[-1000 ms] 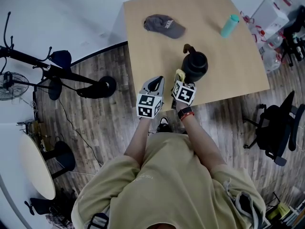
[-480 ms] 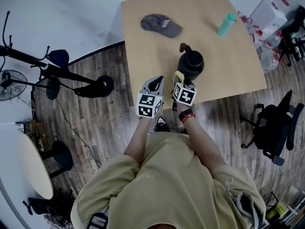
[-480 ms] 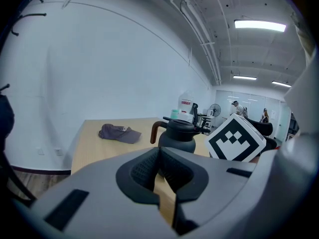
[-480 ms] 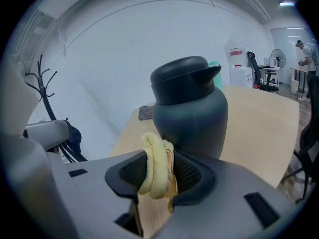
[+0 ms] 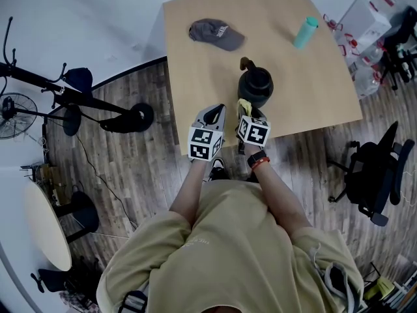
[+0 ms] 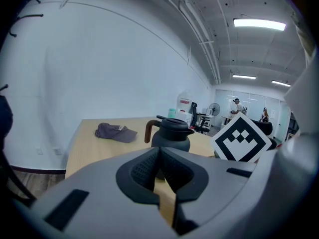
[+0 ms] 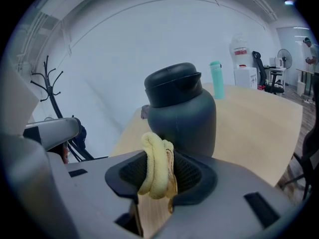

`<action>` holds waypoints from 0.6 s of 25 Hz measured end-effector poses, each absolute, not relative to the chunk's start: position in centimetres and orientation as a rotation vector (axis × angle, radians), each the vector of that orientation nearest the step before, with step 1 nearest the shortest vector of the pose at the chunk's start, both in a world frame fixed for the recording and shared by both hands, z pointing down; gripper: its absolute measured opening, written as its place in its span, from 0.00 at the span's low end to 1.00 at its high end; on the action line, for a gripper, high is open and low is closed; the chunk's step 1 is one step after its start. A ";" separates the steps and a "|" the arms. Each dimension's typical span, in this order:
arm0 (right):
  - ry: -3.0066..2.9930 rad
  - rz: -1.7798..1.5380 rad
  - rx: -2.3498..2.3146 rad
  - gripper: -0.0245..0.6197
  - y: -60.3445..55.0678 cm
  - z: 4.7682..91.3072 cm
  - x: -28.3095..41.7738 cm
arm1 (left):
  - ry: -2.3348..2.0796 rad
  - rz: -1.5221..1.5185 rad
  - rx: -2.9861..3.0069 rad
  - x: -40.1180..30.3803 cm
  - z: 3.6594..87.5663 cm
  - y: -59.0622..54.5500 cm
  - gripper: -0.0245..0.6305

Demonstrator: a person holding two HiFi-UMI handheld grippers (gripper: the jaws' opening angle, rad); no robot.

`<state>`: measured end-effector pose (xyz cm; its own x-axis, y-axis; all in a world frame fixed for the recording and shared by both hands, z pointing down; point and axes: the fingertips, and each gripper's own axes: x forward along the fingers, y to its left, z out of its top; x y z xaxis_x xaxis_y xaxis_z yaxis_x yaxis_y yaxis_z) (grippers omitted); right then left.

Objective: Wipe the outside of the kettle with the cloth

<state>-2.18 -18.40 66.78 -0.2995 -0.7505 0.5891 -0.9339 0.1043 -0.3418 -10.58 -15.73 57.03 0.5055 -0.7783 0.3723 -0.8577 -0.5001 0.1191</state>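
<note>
A dark grey kettle (image 5: 255,87) with a brown handle stands near the front of the wooden table (image 5: 202,64); it also shows in the left gripper view (image 6: 171,135) and fills the right gripper view (image 7: 182,113). My right gripper (image 5: 246,108) is shut on a bunched yellow cloth (image 7: 157,165), just short of the kettle's near side; the cloth (image 5: 244,104) peeks out above the marker cube. Left of it, my left gripper (image 5: 212,115) hovers over the table's front edge, jaws shut with nothing between them.
A grey cap (image 5: 215,33) lies at the table's back left and a teal bottle (image 5: 304,32) stands at the back right. A black office chair (image 5: 374,175) is on the floor to the right, a stand's dark base (image 5: 133,117) to the left.
The kettle and table have slid up and left in the head view as the head moved. Both grippers keep their places; the right one still holds the cloth.
</note>
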 end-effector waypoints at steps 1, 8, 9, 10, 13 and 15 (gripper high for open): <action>-2.120 0.982 1.663 0.28 -18.3 66.7 -1.9 | -1.376 0.393 2.464 -10.3 57.0 -15.7 0.07; -2.107 0.987 1.665 0.28 -17.3 66.9 0.8 | -1.364 0.400 2.467 -8.4 57.0 -15.4 0.07; -2.104 0.988 1.666 0.28 -17.3 66.9 1.2 | -1.360 0.400 2.468 -8.0 57.0 -15.3 0.07; -2.101 0.987 1.667 0.28 -17.2 67.0 1.6 | -1.357 0.399 2.469 -7.7 57.1 -15.3 0.07; -2.090 0.986 1.673 0.28 -17.1 67.2 2.8 | -1.349 0.398 2.473 -6.5 57.1 -15.1 0.07; -2.085 0.987 1.674 0.28 -17.1 67.3 3.5 | -1.343 0.399 2.475 -5.8 57.2 -15.1 0.07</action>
<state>3.48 -17.09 67.28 -0.2827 -0.7415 0.6084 -0.9406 0.0899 -0.3276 -5.79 -15.07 57.17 0.5251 -0.7627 0.3775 -0.8451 -0.5197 0.1254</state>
